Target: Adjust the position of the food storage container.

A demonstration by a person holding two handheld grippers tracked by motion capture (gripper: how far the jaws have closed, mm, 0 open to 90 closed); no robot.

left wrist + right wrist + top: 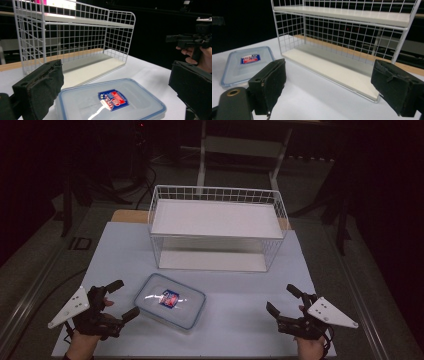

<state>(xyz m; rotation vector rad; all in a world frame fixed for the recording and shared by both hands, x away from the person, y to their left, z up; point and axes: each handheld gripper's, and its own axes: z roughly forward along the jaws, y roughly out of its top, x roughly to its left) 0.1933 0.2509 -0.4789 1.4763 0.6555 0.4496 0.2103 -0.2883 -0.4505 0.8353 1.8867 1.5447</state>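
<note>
rack (217, 195): white coated wire, matt shelves
container (170, 300): clear glossy plastic, blue-rimmed lid
table (240, 320): smooth matt white
jaw pads (270, 83): rough black foam

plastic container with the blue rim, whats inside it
The plastic container has its lid on, carrying a red-and-blue label. Nothing shows through the translucent lid; glare hides part of the interior.

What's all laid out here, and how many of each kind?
Wire shelf rack: 1
Clear plastic container with blue-rimmed lid: 1
Hand-held grippers, left gripper and right gripper, both with fingers open: 2
Total: 4
</note>
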